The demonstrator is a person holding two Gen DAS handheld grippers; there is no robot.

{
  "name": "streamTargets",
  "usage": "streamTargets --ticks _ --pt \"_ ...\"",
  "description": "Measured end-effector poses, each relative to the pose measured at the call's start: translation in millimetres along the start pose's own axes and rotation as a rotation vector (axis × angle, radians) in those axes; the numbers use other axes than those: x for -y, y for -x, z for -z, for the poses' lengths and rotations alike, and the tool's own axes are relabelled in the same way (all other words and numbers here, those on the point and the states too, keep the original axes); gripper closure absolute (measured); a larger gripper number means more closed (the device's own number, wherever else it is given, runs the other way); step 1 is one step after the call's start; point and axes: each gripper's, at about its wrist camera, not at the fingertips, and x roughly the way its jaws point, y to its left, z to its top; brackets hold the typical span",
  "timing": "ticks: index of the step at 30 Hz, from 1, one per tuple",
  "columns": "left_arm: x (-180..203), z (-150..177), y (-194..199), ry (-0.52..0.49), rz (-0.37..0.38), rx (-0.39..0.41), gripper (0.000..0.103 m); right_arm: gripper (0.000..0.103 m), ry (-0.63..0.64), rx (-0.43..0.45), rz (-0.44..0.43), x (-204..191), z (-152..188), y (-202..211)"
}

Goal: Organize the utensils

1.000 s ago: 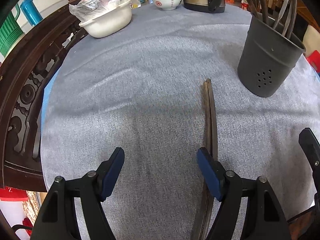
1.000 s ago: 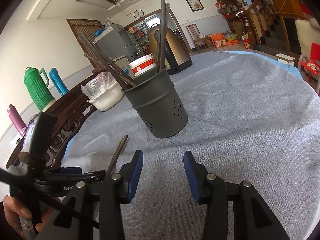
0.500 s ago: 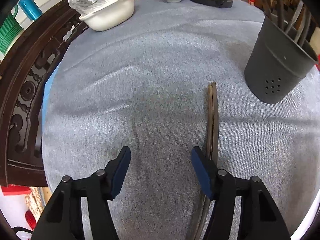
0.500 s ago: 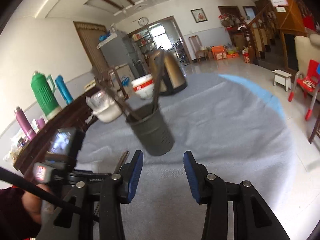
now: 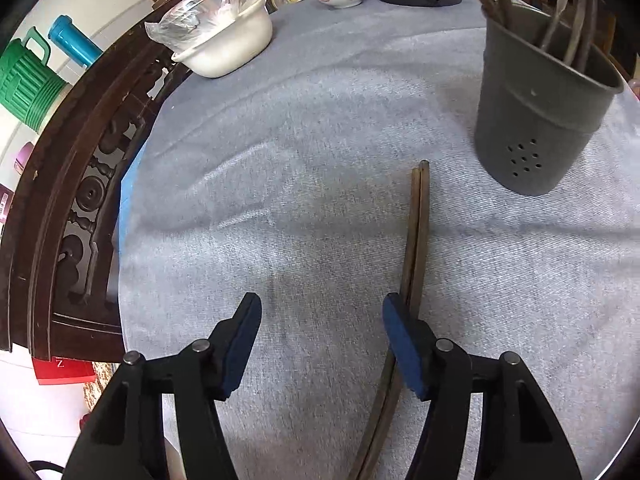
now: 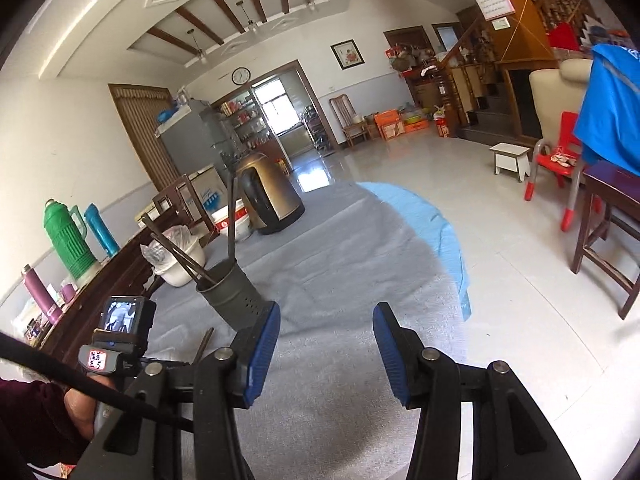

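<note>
Since a second ago my right gripper [image 6: 326, 346] has lifted away from the holder [image 6: 232, 294]; its jaws are opening, nothing between them. My left gripper [image 5: 322, 344] has narrowed a bit and hangs open over the cloth [image 5: 320, 160], empty. Chopsticks [image 5: 416, 232] lie flat together, just outside my left gripper's right pad, possibly touching it, hard to tell. Near them stands the holder [image 5: 536, 120], already holding several sticks. To do this well: shift left gripper right so both sticks sit between the pads, pinch mid-length, lift level, then tip into the holder.
</note>
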Motion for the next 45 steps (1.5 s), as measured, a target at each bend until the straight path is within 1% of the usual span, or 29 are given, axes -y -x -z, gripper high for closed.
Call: streamTargets --ticks 4,9,18,24,29,32,35,41,44,45 --pt "-2 0 4 0.004 0.000 0.006 0.039 0.051 0.030 0.006 -0.012 -10 -1 2" --pt "-11 1 -2 0.014 -0.001 0.002 0.039 0.051 0.063 0.005 -0.025 -24 0 0" --pt "-20 4 -13 0.043 0.010 -0.018 0.039 0.051 0.063 -0.001 -0.024 -33 1 -5" --pt "-25 7 -14 0.048 0.029 -0.009 0.039 0.051 0.076 -0.007 -0.027 -44 3 -11" --pt "-36 9 -17 0.084 0.059 -0.013 0.039 0.051 0.109 -0.017 -0.035 -58 9 -16" --pt "-46 12 -11 0.111 0.083 0.020 0.039 0.051 0.101 -0.021 -0.039 -61 13 -19" --pt "-58 19 -1 0.126 0.104 0.071 0.039 0.051 0.068 -0.045 -0.053 -61 19 -27" --pt "-78 35 10 0.124 0.139 0.146 0.039 0.051 0.065 -0.101 -0.071 -77 33 -49" --pt "-94 40 11 0.132 0.174 0.185 0.039 0.051 0.044 -0.146 -0.091 -86 40 -69" --pt "-99 42 11 0.131 0.189 0.195 0.039 0.051 0.028 -0.179 -0.100 -92 44 -81"
